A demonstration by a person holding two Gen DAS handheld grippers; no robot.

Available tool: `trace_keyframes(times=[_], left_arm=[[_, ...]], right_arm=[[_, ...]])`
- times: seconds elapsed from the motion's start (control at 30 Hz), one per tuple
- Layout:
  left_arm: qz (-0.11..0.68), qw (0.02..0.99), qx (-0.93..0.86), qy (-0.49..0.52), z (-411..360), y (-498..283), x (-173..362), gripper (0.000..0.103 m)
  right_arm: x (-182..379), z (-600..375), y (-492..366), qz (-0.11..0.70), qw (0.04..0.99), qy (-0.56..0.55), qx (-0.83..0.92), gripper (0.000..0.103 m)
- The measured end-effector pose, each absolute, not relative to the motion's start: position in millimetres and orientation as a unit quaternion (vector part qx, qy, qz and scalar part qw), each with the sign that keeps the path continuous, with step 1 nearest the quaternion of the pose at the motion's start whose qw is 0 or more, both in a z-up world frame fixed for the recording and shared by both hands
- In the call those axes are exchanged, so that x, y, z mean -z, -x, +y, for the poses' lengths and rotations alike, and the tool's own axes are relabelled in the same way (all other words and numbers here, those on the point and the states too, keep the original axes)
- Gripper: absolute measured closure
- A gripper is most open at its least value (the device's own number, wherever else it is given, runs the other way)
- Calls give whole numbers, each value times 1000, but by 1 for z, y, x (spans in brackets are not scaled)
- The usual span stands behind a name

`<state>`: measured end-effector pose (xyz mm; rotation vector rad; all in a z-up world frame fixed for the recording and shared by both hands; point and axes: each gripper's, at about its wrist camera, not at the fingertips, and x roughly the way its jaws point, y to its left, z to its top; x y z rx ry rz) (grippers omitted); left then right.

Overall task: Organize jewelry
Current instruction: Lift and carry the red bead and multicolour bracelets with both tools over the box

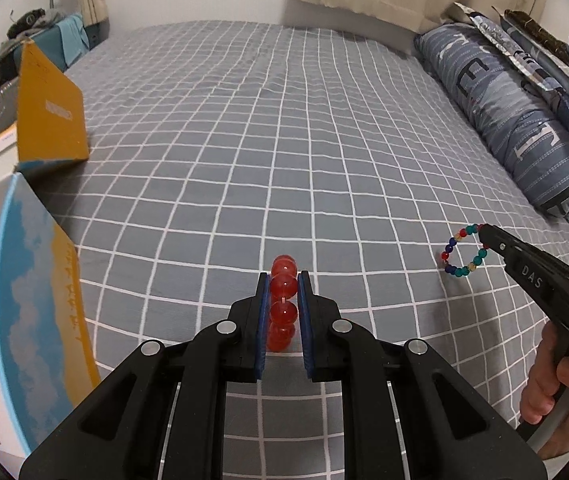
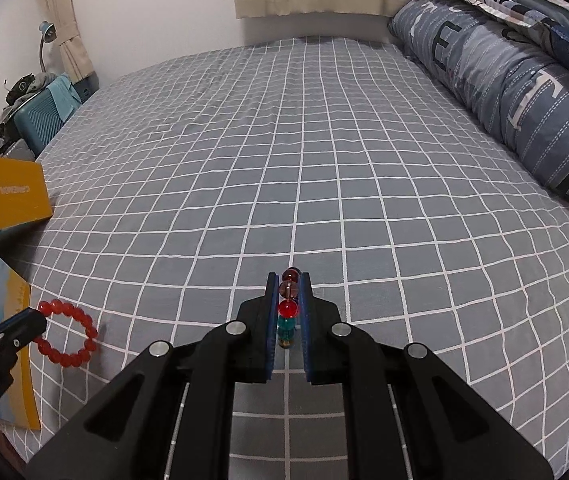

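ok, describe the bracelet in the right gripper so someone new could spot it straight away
Start from the grey checked bed sheet with the long blue pillow along one side. Near that pillow side, the right gripper is shut on a multicoloured bracelet. It has small beads in blue, teal, red and yellow, unlike the red bracelet of large one-colour beads in the left gripper.

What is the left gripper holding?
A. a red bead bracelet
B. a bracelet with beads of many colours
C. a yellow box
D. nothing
A: the left gripper is shut on the red bead bracelet, while the multicoloured bead bracelet hangs from the right gripper.
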<state>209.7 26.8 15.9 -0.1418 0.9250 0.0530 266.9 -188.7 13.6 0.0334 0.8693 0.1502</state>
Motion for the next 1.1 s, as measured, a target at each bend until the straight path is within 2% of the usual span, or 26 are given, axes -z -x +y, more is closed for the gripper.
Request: trace_keyframes(times=[1.1], left_arm=[[404,911,-68,52,77,-151,-86,90]], right_arm=[[-89,-146,-211,380,921,12,-84,94]])
